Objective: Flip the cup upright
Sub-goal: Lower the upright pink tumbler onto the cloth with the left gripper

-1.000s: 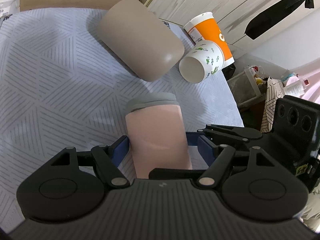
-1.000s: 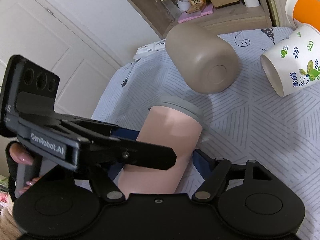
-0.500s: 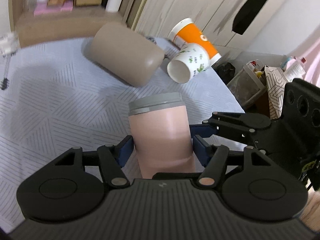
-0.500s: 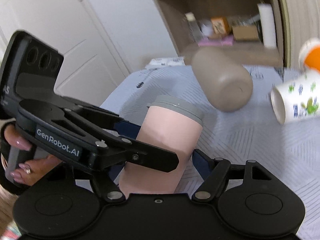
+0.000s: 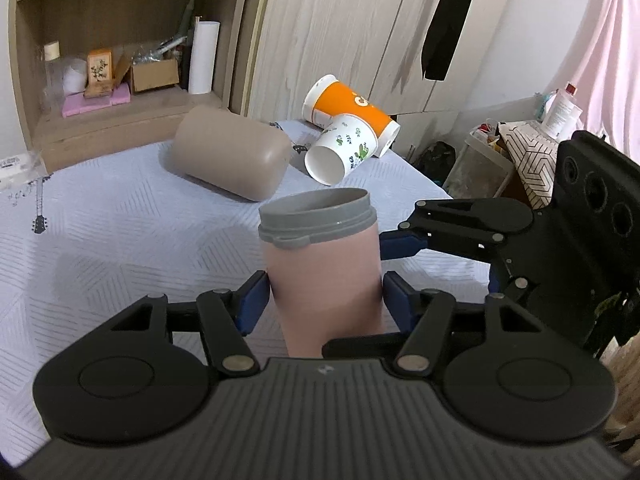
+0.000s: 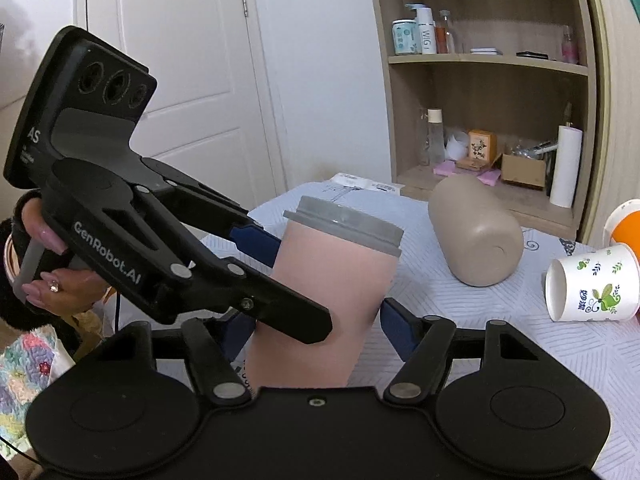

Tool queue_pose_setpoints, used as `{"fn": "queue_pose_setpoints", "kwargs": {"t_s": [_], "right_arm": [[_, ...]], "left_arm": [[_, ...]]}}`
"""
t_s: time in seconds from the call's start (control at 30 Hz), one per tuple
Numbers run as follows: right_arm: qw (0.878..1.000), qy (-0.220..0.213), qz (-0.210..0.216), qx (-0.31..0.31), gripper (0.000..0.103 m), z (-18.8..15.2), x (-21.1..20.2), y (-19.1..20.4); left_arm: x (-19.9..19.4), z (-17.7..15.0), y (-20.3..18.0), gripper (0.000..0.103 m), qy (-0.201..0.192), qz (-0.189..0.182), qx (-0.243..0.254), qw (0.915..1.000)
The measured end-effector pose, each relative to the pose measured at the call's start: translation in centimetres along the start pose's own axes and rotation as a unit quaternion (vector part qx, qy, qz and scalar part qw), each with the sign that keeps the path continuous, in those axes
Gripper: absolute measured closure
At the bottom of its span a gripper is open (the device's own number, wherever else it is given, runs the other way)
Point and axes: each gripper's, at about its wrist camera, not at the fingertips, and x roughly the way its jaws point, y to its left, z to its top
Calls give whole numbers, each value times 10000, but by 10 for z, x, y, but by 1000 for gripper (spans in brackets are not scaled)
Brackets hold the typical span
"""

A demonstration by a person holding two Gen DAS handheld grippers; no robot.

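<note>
Left wrist view: the left gripper [image 5: 324, 294] pinches the pink cup [image 5: 322, 268], mouth up, in front of the beige tumbler [image 5: 232, 152].

Right wrist view: the right gripper [image 6: 316, 320] clamps the cup too; both should lower it level onto the tabletop [image 6: 500, 320] before releasing.

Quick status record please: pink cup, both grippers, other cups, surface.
pink cup: near upright, grey rim on top, mouth open
left gripper: jaws shut on pink cup, low on its body
right gripper: jaws astride pink cup; contact unclear
tan cup: on its side
white cup: on its side, mouth toward camera
orange cup: on its side behind white cup
cloth: patterned, grey
</note>
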Motion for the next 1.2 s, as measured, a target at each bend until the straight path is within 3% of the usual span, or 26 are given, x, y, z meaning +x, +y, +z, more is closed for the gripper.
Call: {"fn": "queue_pose_setpoints", "kwargs": {"t_s": [0.47,0.7,0.8,1.2], "right_arm": [[9883,-437,-880,-1167,30,-2,11,21],[9732,-789,-1293,-1728,31,-2,24,20],[9792,-796,-1159,-1463,34,5,27,5],[9876,-772,-1042,-887,33,10,38,-18]], "left_arm": [[-3,1,-13,43,-629,493,631,9948],[7,5,-1,43,-771,551,438,9945],[12,6,8,43,-812,277,191,9961],[25,13,11,43,-797,433,326,9953]]}}
